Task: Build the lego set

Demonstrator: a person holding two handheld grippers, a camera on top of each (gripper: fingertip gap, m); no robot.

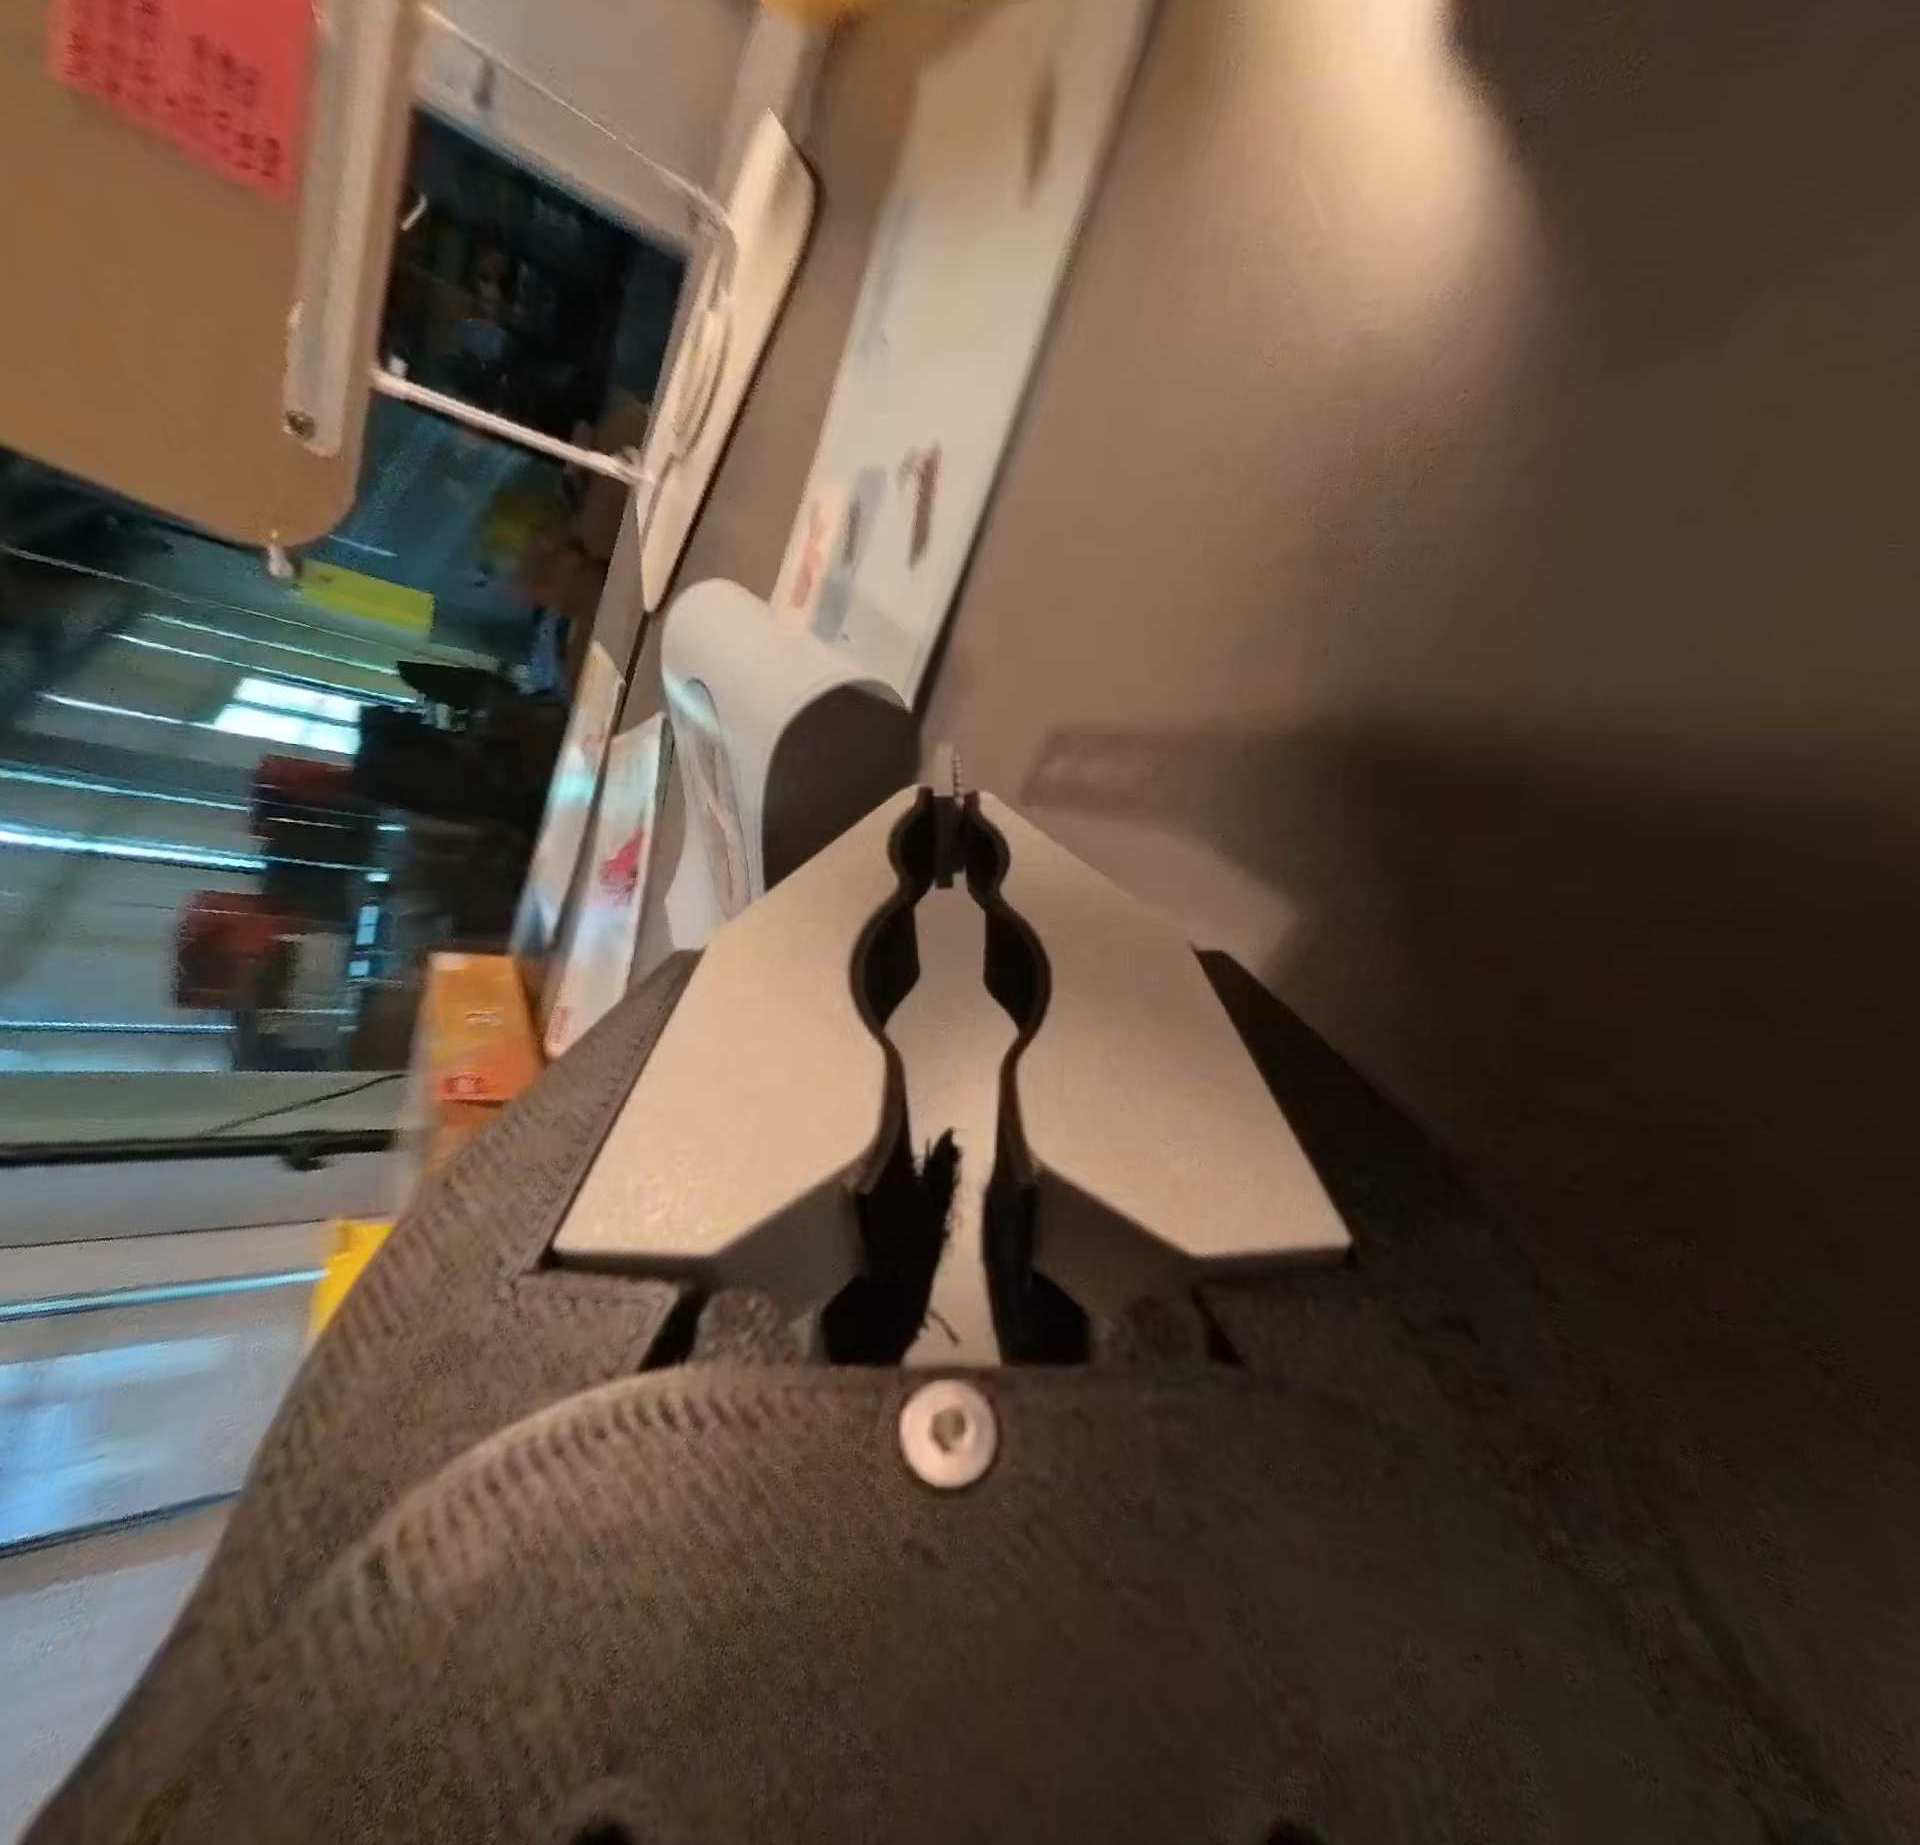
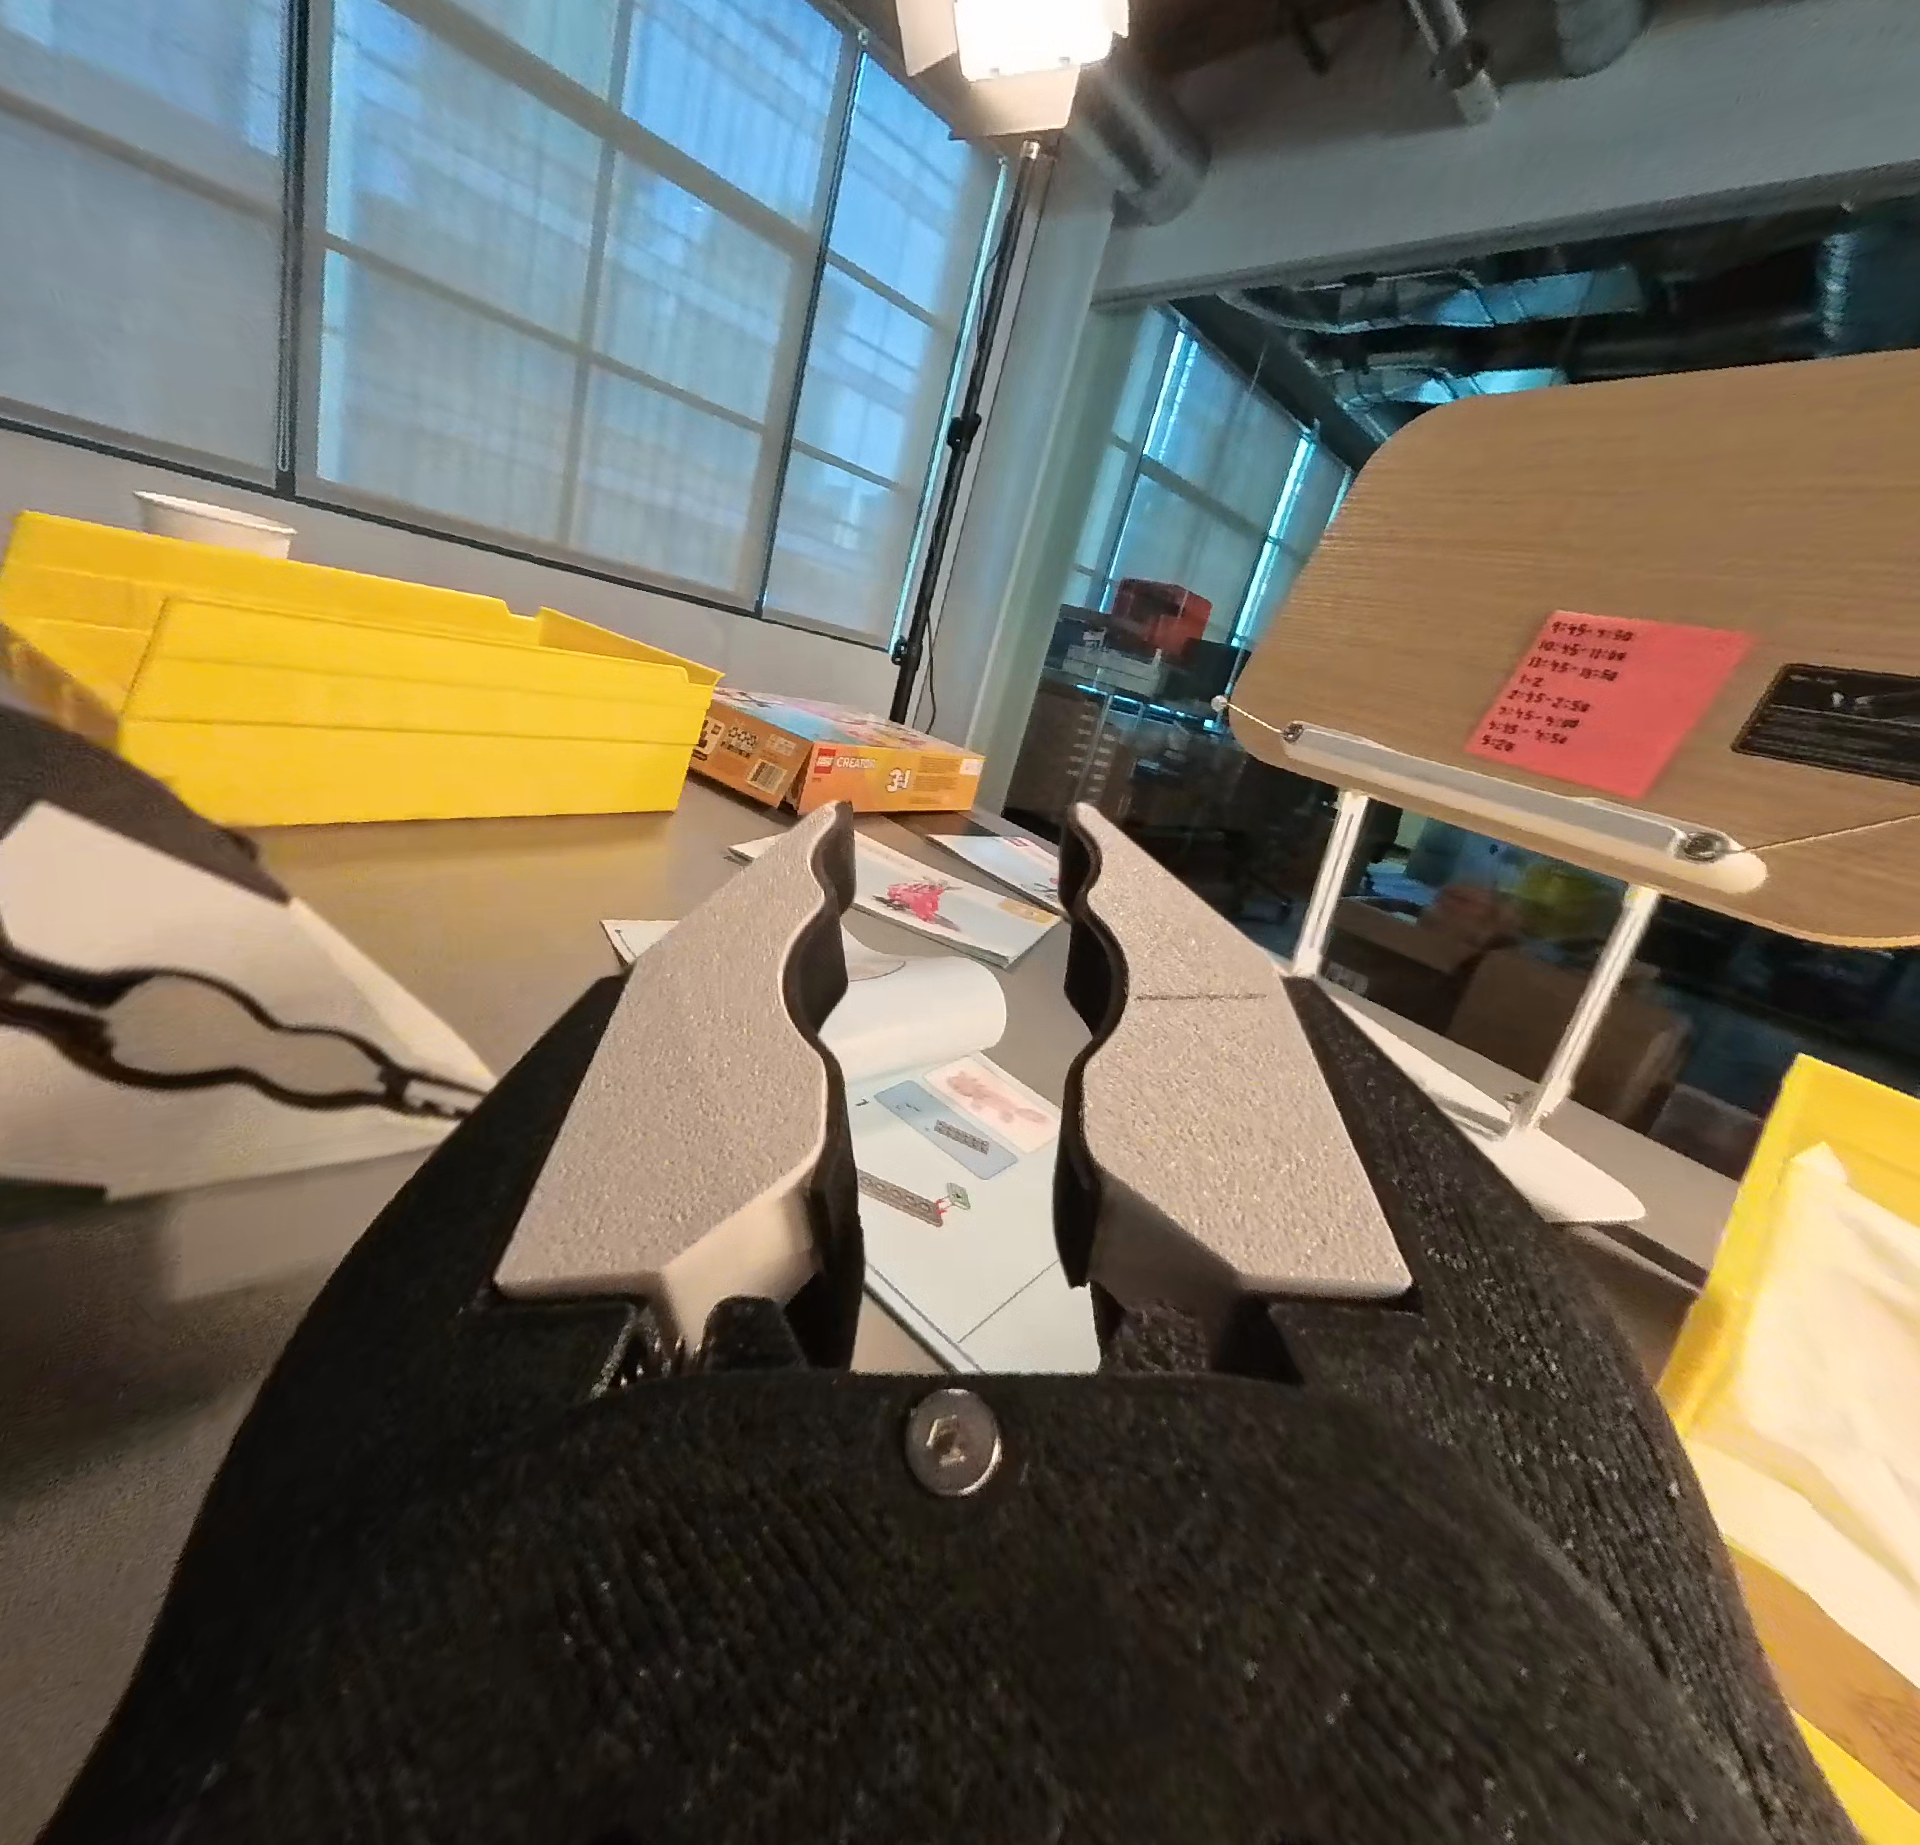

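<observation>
A small dark piece [image 1: 943, 850] with a ridged pin is pinched at the very tips of the left gripper [image 1: 948, 803]; so slight a hold is judged to need steady pressure. The right gripper [image 2: 956, 839] is held open and bare above a booklet [image 2: 935, 1120], with trays [image 2: 395, 715] at ten o'clock and a box [image 2: 894, 761] at twelve.

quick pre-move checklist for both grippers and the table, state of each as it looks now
1. Left gripper shut on a small dark flat piece: ok.
2. What that piece is: cannot tell, too small.
3. Right gripper open with nothing between its fingers: ok.
4. Open instruction booklet flat on the table below the right gripper: ok.
5. Left wrist view sharp: not ok, blurred.
6. Yellow trays apart from both grippers: ok.
</observation>
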